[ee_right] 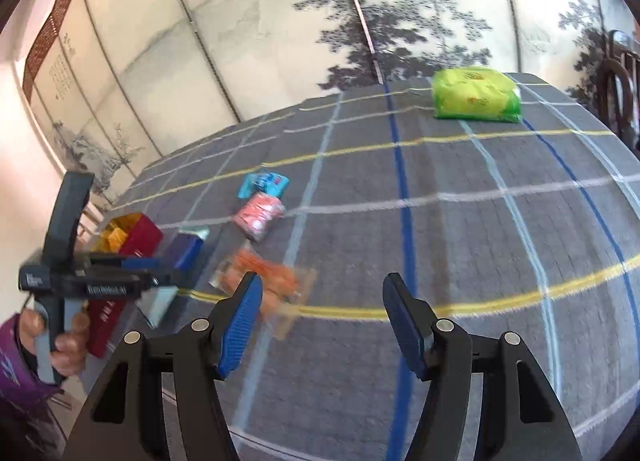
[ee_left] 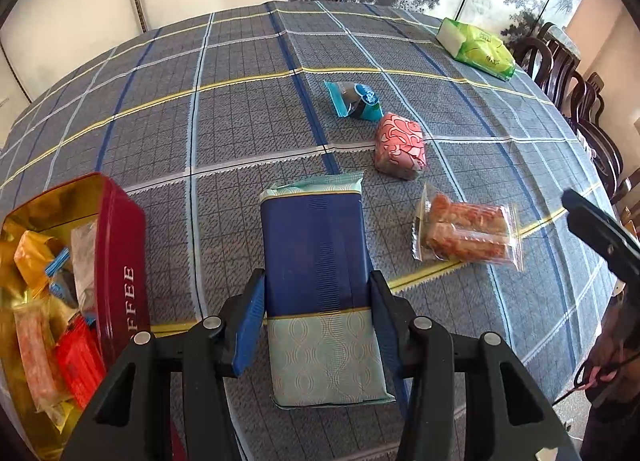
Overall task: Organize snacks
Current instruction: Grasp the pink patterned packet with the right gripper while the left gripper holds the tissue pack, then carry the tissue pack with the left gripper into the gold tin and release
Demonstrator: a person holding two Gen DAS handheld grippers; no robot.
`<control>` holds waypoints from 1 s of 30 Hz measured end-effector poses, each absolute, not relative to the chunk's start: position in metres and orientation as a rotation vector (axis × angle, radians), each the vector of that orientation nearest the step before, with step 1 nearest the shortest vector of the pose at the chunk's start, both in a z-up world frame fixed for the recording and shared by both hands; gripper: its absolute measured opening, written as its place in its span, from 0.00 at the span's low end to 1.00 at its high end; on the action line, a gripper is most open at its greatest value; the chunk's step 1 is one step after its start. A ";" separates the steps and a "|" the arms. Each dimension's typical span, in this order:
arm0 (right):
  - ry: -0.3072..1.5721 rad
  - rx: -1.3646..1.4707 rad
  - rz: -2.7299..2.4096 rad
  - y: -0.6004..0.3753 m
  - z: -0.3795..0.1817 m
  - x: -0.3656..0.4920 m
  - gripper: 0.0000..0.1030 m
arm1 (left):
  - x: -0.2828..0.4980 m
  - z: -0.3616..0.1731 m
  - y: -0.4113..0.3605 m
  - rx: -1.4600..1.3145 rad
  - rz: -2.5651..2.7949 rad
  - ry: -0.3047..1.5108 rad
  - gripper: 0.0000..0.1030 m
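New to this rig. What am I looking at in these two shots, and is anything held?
There is no robot: a person carries a two-finger hand-held gripper in each hand, each with a fisheye camera looking along its fingers.

The left camera shows the left hand-held gripper with its blue pads against the sides of a blue packet, so it looks shut on it. Beside it stands a red tin holding snacks.

The right camera shows the right hand-held gripper, open and empty above the tablecloth. At its left edge you see the left one with the person's hand.

Loose on the cloth are a clear orange snack pack, a pink packet, a small blue packet and a green pack.
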State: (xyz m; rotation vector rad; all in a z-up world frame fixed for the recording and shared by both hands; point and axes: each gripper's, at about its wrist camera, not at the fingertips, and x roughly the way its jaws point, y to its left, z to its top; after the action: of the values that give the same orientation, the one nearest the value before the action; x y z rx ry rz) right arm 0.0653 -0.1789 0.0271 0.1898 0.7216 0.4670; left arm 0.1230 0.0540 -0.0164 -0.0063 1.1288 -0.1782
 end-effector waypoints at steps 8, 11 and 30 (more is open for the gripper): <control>0.870 0.201 0.532 -0.093 0.023 0.143 0.71 | 0.090 0.009 0.066 -0.005 -0.174 1.057 0.44; 0.900 0.169 0.477 -0.073 0.017 0.161 0.71 | 0.085 0.012 0.075 -0.022 -0.182 1.053 0.44; 0.804 0.162 0.358 -0.133 0.028 0.123 0.29 | 0.048 0.043 0.103 -0.060 -0.172 0.999 0.44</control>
State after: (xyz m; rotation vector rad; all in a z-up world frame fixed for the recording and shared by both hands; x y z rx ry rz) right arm 0.1234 -0.1332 0.0280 0.1620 0.8043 0.3579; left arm 0.0481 0.1034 0.0427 -0.0599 0.9986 -0.1720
